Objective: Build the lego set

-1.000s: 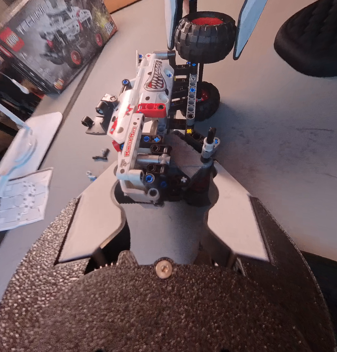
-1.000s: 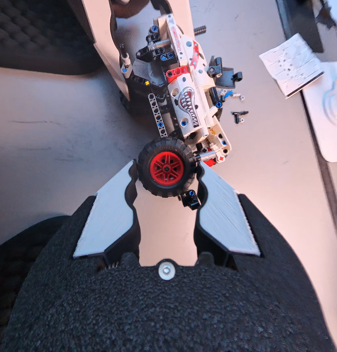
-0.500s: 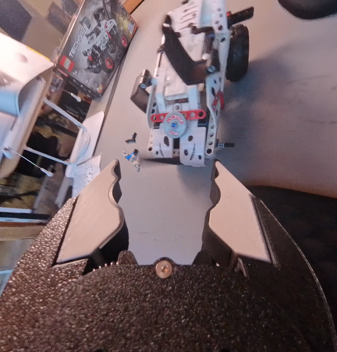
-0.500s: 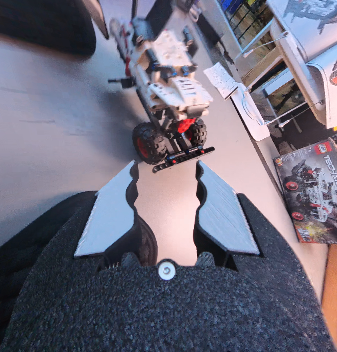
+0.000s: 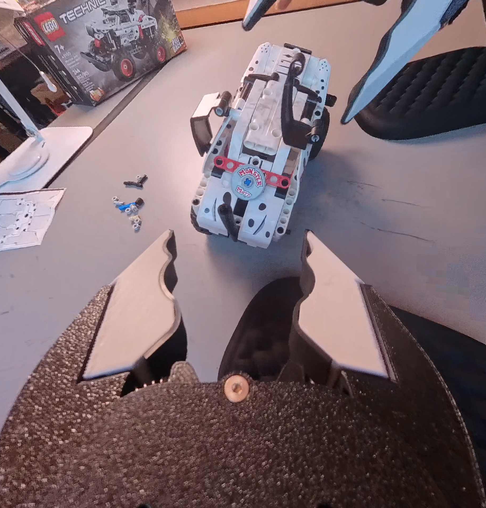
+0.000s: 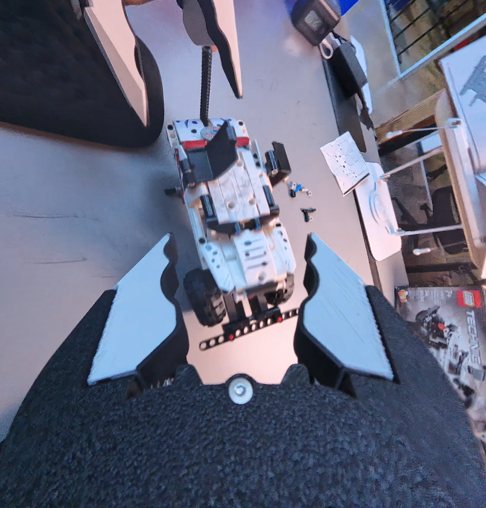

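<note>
Grey tabletop (image 5: 71, 275) carries, far left, the printed set box (image 5: 104, 46), then tiny loose pins (image 5: 130, 203), then the white spotted truck model (image 5: 261, 154) at centre. Both grippers, left (image 5: 237, 239) and right (image 6: 239, 242), gape wide, empty. A careless sweep could scatter those pins.

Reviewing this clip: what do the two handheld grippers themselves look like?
The two look identical. The left gripper and right gripper each have a rough, pebbled black body, a silver screw centred on its front edge, and two broad pale grey fingers with wavy black inner edges. No cables or sleeves show.
</note>
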{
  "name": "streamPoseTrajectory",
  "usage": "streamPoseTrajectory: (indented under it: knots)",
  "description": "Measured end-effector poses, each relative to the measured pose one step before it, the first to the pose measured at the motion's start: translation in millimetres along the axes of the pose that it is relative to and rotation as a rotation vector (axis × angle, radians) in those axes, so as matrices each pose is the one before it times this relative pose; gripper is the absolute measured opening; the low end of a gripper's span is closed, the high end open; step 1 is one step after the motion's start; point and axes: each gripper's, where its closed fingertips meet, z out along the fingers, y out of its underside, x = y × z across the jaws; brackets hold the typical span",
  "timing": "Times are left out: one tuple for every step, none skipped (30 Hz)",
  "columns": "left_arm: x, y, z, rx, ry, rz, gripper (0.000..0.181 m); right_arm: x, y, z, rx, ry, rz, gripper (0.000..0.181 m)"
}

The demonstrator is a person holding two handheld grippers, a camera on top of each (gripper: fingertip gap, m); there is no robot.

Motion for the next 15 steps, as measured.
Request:
streamPoseTrajectory:
  knots:
    - [0.88, 0.46, 3.79, 0.0014, 0.0212, -0.0241, 0.088, -0.75, -3.08, 9.82, -0.0327, -0.0261, -0.0265, 0.091]
    - [-0.21, -1.04, 3.5, 0.0013, 0.0053, -0.0146, 0.086, -0.7, 2.15, 9.05, -0.0517, -0.0334, -0.0355, 0.08]
    - [-3.0, -1.64, 2.43, -0.0004, -0.0191, 0.0009, 0.081, -1.03, 3.88, 6.91, -0.0415, -0.0509, -0.0334, 0.072]
    - [-4.14, -1.87, 1.08, -0.0012, -0.0275, 0.0067, 0.077, 1.39, 1.8, 3.11, -0.0097, -0.0568, 0.0169, 0.071]
    - [-2.87, -4.03, -0.49, 0.0157, -0.0141, -0.0035, 0.076, 5.19, 3.98, -0.13, -0.0075, -0.0535, 0.0499, 0.071]
    - [-2.15, -5.04, -1.22, 0.0291, -0.0024, -0.0143, 0.075, 7.18, 6.44, -0.81, -0.0086, -0.054, 0.0658, 0.071]
    - [-2.35, -3.96, -1.21, 0.0288, 0.0042, -0.0222, 0.075, 7.99, 6.29, -0.96, 0.0052, -0.0576, 0.073, 0.07]
    - [-3.2, -1.55, -0.78, 0.0183, 0.0038, -0.0261, 0.075, 7.0, 4.5, -1.61, 0.026, -0.0595, 0.0636, 0.07]
    - [-4.1, 0.28, -0.56, 0.0086, -0.0009, -0.026, 0.076, 3.56, 1.67, -3.98, 0.0421, -0.0655, 0.0353, 0.069]
    - [-4.35, 1.05, -0.53, 0.0054, -0.0057, -0.0211, 0.075, 1.99, 3.35, -5.43, 0.0241, -0.048, 0.0001, 0.069]
    - [-3.76, 1.3, -0.69, 0.0048, -0.0066, -0.0135, 0.076, 1.03, 4.42, -6.17, 0.0078, -0.0318, -0.0111, 0.069]
    - [-2.82, 1.77, -0.75, 0.0036, -0.0055, -0.0094, 0.075, 1.28, 4.9, -5.85, -0.0005, -0.0181, -0.0034, 0.069]
    - [-2.09, 1.87, -0.21, 0.0024, -0.0022, -0.0099, 0.075, 2.7, 4.16, -4.85, -0.0037, -0.0019, 0.0158, 0.069]
    - [-1.8, 1.69, 0.29, 0.0003, -0.0002, -0.0111, 0.074, 2.86, 3.39, -4.22, -0.0031, 0.0036, 0.0269, 0.069]
    - [-1.23, 1.14, 0.89, -0.0018, 0.0027, -0.0083, 0.074, 1.8, 3.44, -3.75, -0.0055, 0.0016, 0.0159, 0.069]
